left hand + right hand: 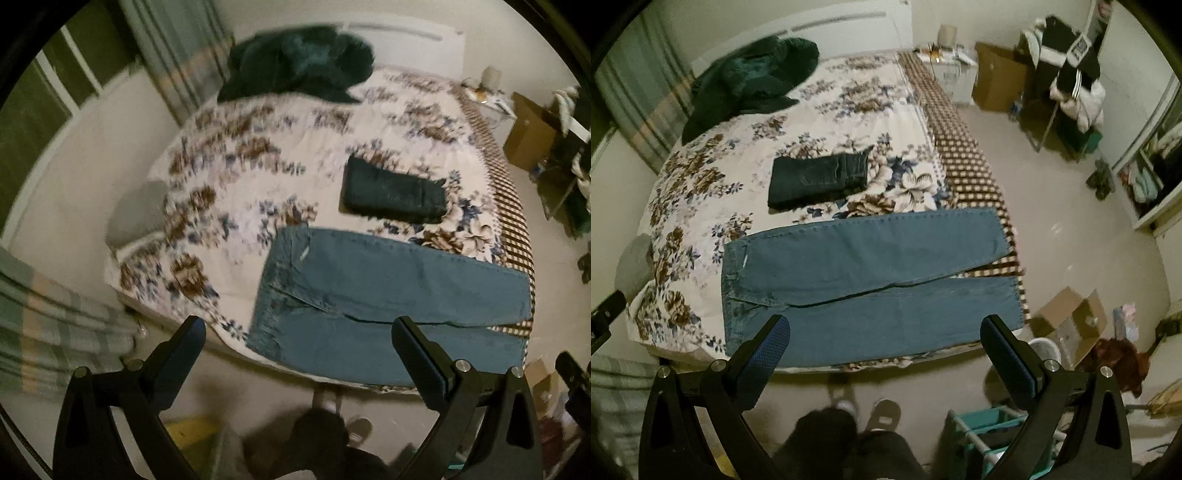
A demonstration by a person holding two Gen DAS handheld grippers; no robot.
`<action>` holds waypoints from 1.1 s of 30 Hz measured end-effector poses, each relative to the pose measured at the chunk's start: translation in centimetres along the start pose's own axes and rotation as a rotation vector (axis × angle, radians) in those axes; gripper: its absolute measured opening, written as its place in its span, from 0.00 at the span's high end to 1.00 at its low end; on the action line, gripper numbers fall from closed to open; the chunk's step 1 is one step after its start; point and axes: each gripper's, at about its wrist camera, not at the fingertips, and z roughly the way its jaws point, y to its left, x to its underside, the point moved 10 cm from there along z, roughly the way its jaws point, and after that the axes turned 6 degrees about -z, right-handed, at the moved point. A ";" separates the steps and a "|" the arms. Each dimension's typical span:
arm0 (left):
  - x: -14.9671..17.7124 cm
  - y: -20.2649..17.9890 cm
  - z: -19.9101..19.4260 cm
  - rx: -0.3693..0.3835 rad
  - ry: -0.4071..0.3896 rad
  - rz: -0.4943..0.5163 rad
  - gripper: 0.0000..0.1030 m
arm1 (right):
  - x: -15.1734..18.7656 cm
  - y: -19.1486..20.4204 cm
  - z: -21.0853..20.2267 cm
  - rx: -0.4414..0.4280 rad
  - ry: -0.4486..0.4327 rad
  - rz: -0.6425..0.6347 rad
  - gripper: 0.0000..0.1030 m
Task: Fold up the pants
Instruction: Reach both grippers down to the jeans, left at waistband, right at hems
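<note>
The light blue jeans [871,284] lie spread flat across the near end of the bed [701,206], waistband toward the bed's left side, both legs running toward its right edge, where the hems reach over a brown checked blanket [964,162]. The two legs lie side by side, slightly splayed at the hems. A small pale tag shows near the waistband, too small to read.

Beyond the jeans, toward the middle of the bed, sits a folded pair of dark jeans [820,177]. At the head of the bed lies a crumpled dark green garment [750,77].

The left claw [297,332] hangs above the bed's near edge, fingers spread wide, holding nothing. The right claw [884,330] hovers likewise over the near leg, wide open and empty.

A black and white garment [1071,74] hanging right of the bed bears a patch with writing, blurred beyond reading.
</note>
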 end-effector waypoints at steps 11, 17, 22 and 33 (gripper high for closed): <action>-7.1 -1.0 22.2 0.000 0.379 -0.286 0.00 | -9.3 -5.8 25.3 0.018 0.291 0.385 0.00; -8.9 0.1 35.9 -0.054 0.558 -0.500 0.00 | -11.6 -9.7 39.4 0.074 0.401 0.548 0.00; -10.5 -0.6 45.1 -0.076 0.602 -0.609 0.00 | -12.2 -12.4 47.7 0.111 0.437 0.656 0.00; -10.0 -2.1 51.1 -0.125 0.602 -0.606 0.32 | -13.2 -15.7 58.8 0.131 0.465 0.868 0.08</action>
